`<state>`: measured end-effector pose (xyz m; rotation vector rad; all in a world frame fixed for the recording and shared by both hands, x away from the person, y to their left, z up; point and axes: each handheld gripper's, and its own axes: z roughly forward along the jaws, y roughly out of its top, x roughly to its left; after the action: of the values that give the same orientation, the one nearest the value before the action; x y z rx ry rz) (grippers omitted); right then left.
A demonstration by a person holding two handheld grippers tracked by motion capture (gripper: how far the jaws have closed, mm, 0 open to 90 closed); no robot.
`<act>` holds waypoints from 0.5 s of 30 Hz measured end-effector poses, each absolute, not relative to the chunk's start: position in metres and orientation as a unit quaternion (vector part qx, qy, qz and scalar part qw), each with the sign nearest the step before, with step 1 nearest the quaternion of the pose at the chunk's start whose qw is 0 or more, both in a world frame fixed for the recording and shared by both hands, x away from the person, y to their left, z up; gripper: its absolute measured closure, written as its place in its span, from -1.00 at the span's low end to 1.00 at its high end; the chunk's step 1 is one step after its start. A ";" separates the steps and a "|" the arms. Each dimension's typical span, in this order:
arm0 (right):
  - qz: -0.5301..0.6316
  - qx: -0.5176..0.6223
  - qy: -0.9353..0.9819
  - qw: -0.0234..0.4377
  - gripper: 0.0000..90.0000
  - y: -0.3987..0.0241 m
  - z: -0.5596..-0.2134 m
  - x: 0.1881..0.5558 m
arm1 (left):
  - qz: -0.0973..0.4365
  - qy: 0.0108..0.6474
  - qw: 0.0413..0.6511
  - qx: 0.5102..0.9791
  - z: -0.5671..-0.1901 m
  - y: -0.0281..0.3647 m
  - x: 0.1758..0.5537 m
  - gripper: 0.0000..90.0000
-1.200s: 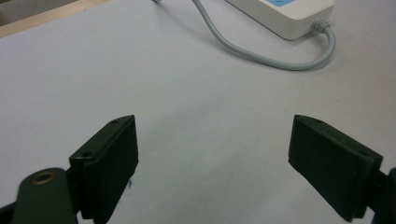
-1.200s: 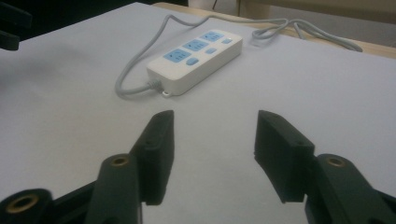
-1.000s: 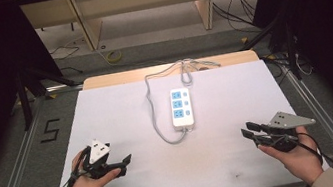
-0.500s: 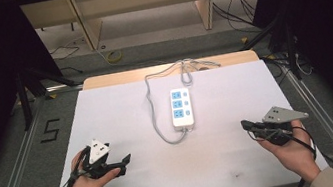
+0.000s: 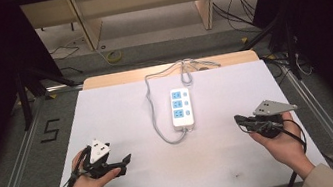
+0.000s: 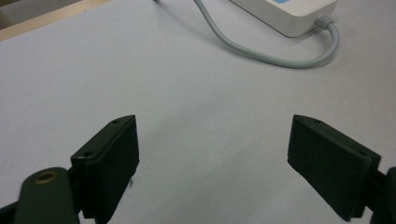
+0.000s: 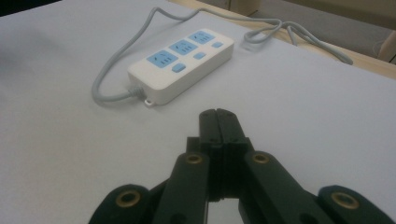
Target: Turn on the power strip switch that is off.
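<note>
One power strip (image 5: 181, 109) lies on the table (image 5: 117, 116), with three blue sockets and three small blue switches on it, one beside each socket. One grey cord (image 5: 156, 102) runs from it, ending in what looks like one loose coil at the table's far edge.

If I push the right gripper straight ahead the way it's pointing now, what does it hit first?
Probably the power strip: the shut right gripper points across bare table toward its cable end. Nothing lies between, though depth is hard to judge.
</note>
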<state>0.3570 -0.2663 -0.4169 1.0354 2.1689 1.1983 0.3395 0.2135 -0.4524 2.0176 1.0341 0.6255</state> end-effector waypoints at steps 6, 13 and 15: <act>0.433 0.375 0.789 0.224 1.00 -0.261 -0.415 0.365 | 0.247 0.404 0.383 0.793 -0.452 0.213 0.340 -0.64; 0.433 0.376 0.789 0.222 1.00 -0.255 -0.412 0.374 | 0.248 0.403 0.382 0.794 -0.453 0.213 0.340 -0.64; 0.432 0.376 0.789 0.220 1.00 -0.252 -0.412 0.377 | 0.248 0.403 0.382 0.794 -0.453 0.213 0.340 -0.64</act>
<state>0.3769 -0.2521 -0.4116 1.0410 2.1826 1.1950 0.3397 0.2130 -0.4526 2.0245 1.0291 0.6333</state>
